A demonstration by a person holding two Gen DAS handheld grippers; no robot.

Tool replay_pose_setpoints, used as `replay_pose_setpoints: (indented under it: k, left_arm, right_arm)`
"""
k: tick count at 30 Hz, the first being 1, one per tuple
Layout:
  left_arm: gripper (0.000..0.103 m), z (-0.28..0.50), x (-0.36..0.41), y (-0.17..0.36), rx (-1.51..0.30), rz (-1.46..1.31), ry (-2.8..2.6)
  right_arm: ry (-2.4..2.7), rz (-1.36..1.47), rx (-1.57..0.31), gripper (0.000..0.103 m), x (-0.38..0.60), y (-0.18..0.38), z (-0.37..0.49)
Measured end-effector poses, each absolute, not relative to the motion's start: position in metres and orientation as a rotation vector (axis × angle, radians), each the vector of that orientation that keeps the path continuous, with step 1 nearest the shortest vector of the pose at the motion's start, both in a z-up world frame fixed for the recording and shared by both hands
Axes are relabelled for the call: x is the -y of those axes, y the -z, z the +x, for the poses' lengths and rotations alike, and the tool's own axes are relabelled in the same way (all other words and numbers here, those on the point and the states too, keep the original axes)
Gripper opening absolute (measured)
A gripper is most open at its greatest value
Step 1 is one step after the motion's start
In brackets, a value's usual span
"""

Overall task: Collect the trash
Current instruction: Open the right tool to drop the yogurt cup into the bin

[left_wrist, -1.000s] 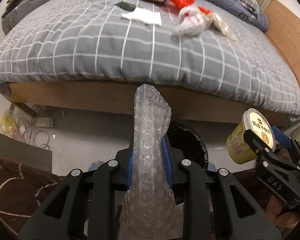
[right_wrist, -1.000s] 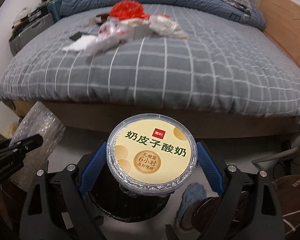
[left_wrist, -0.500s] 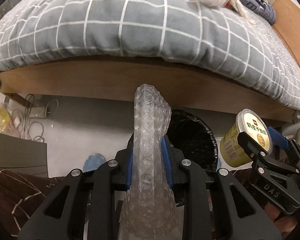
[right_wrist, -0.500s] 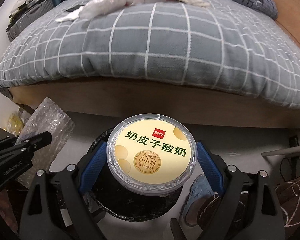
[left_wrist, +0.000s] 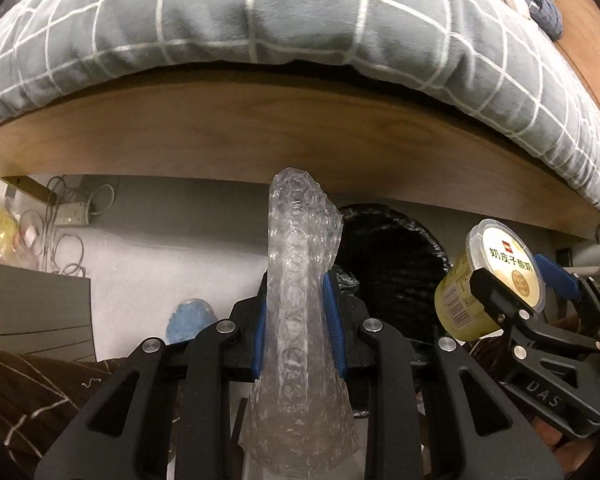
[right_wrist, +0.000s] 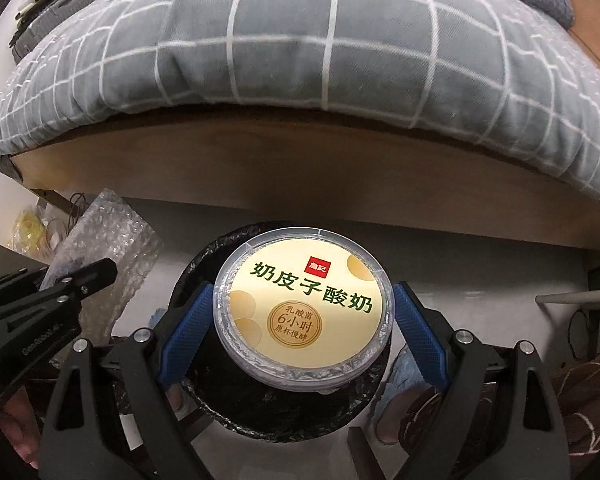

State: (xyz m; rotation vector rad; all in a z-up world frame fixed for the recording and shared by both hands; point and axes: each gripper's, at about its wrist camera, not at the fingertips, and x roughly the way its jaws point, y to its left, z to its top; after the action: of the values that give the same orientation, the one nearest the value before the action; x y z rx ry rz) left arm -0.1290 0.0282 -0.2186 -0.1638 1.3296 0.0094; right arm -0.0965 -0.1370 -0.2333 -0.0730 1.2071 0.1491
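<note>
My left gripper [left_wrist: 299, 320] is shut on a folded sheet of clear bubble wrap [left_wrist: 300, 280] that sticks up between its blue pads. Just right of it and behind lies the mouth of a black-lined trash bin [left_wrist: 388, 256] on the floor. My right gripper [right_wrist: 300, 320] is shut on a yellow yogurt cup [right_wrist: 304, 308] with a foil lid, held straight above the bin's rim [right_wrist: 260, 420]. The yogurt cup [left_wrist: 496, 280] shows at the right of the left wrist view. The bubble wrap [right_wrist: 108, 240] and the left gripper [right_wrist: 80, 280] appear at the left of the right wrist view.
The bed's wooden side board [left_wrist: 300, 136] and grey checked duvet [left_wrist: 260, 12] rise close behind the bin. Cables and a power strip [left_wrist: 72, 216] lie on the floor at left. A blue slipper [left_wrist: 190, 318] sits near a brown blanket [left_wrist: 40, 392].
Both grippers have sunk toward the floor with their loads. The bed top and its trash have slid out of view, and the bin now fills more of both views.
</note>
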Motion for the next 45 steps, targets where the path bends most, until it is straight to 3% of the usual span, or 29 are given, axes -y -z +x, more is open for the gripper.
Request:
replay_pose_setpoints:
  k: [9, 13, 45]
  left_arm:
    - [0.024, -0.134, -0.042, 0.214, -1.325, -0.18, -0.043]
    - [0.025, -0.134, -0.042, 0.21, -1.313, -0.159, -0.062]
    - [0.025, -0.127, 0.07, 0.242, -1.363, -0.053, 0.09]
  right_arm:
    - [-0.188, -0.081, -1.236, 0.086, 0.123, 0.247, -0.102]
    - [-0.182, -0.103, -1.227, 0.095, 0.12, 0.248, -0.103]
    - [0.014, -0.021, -1.172, 0.095, 0.233, 0.204, -0.114]
